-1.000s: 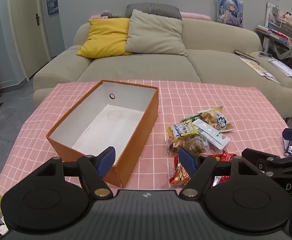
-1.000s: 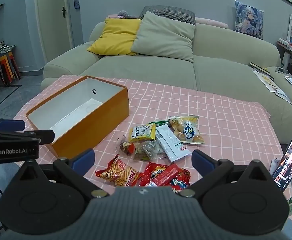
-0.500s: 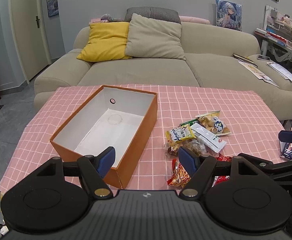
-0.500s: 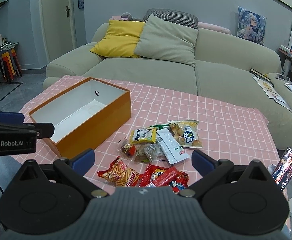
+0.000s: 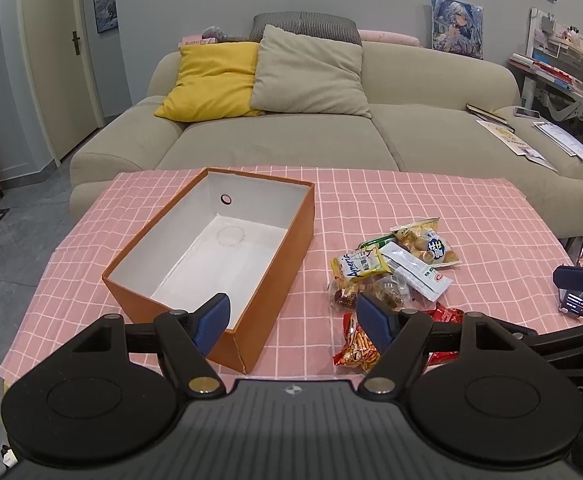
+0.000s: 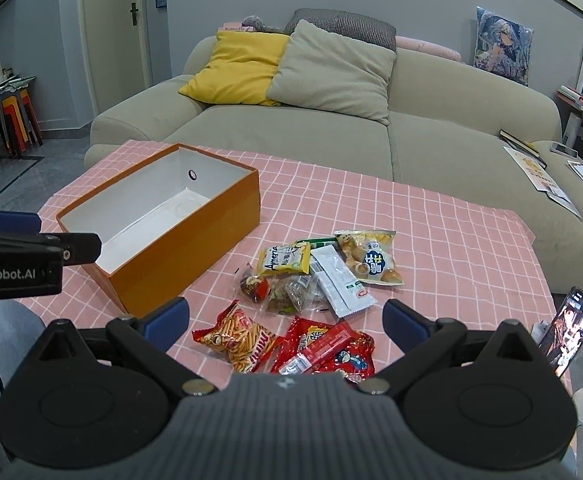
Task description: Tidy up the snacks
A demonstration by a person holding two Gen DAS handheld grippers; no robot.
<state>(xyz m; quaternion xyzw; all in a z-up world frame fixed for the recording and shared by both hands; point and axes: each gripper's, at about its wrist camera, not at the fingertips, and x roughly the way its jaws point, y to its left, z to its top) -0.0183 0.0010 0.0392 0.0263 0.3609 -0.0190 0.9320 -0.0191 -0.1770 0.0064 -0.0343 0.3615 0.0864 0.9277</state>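
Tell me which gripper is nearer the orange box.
Left. The left gripper hovers open at the orange box's near corner; the right gripper, also open, sits over the red snack packets beside it.

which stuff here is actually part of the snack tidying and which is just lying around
Belongs to the job:
- orange box, open, nothing in it
- snack pile on the pink cloth, beside the box
- left gripper and right gripper, both open, holding nothing

Just lying about:
- phone at the table's right edge
- sofa with yellow cushion
- papers on the sofa
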